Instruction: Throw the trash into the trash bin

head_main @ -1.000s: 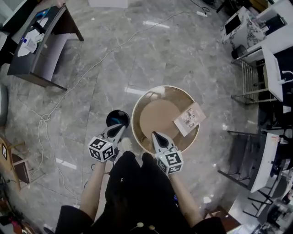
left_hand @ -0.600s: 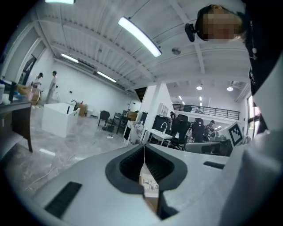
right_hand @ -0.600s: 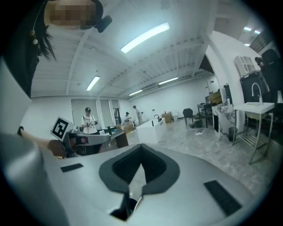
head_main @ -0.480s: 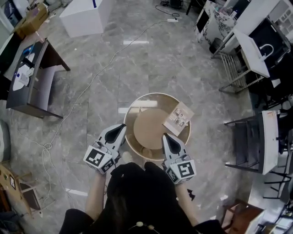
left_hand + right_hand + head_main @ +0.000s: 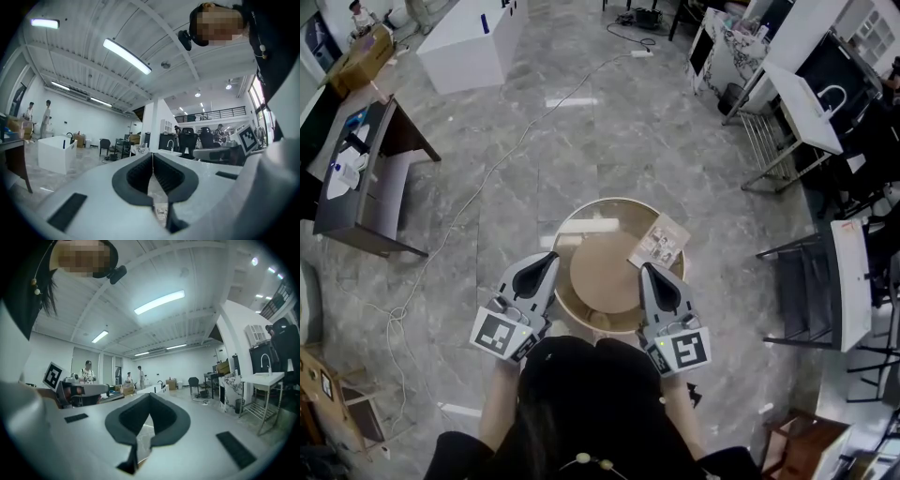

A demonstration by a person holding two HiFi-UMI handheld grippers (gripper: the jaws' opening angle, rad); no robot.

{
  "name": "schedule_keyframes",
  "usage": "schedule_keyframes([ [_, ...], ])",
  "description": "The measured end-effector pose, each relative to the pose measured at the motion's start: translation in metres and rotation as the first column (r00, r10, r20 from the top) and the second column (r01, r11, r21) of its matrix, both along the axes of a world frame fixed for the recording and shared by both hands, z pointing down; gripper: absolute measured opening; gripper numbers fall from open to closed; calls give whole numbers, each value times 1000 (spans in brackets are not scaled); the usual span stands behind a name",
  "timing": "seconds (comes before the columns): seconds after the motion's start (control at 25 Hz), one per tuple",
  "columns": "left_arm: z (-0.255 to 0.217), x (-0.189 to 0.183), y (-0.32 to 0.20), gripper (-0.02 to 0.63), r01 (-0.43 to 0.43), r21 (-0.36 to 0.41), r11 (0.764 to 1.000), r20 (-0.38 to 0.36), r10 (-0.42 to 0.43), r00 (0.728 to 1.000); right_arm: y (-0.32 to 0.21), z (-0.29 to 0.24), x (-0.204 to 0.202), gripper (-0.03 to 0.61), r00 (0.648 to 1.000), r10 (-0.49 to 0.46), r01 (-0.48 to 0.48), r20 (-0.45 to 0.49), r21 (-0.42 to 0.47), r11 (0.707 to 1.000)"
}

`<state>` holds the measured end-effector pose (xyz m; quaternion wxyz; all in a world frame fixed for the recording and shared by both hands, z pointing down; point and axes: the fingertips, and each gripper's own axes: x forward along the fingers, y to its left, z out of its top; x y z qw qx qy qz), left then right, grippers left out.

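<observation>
Our left gripper (image 5: 549, 257) has its 2 jaws pressed together with nothing between them, and the left gripper view shows the dark pads (image 5: 140, 171) meeting along 1 thin line. Our right gripper (image 5: 645, 268) is likewise closed and empty. Both point level, side by side above the near rim of the trash bin (image 5: 614, 202), 1 over each side of it.

The bin is round, tan inside, and stands on the grey marble floor (image 5: 581, 122) just ahead of us. The trash (image 5: 660, 242), a flat printed card or paper packet, leans against the bin's far-right inner wall with its upper edge near the rim. We judge it to be inside the bin already, though whether a corner rests on the rim we cannot tell.

It looks light, thin and bendable, not fragile, perhaps a little slick on its printed face. If it needed nudging, we would pinch the free upper edge, since a flat face offers nothing to close on.

A cable (image 5: 487, 178) trails across the floor, well apart from the bin.
</observation>
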<state>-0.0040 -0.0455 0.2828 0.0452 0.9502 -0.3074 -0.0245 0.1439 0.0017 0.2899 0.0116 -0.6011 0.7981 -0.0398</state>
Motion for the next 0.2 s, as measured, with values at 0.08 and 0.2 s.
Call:
schedule_keyframes([
  [0.08, -1, 3, 2, 8, -4, 1, 1000, 0, 4, 1000, 0, -2, 2, 2, 1000, -1, 1, 0, 8, 1000],
  [0.2, -3, 7, 4, 8, -11, -1, 1000, -3, 11, 1000, 0, -4, 5, 2, 1000, 3, -3, -3, 13, 1000],
])
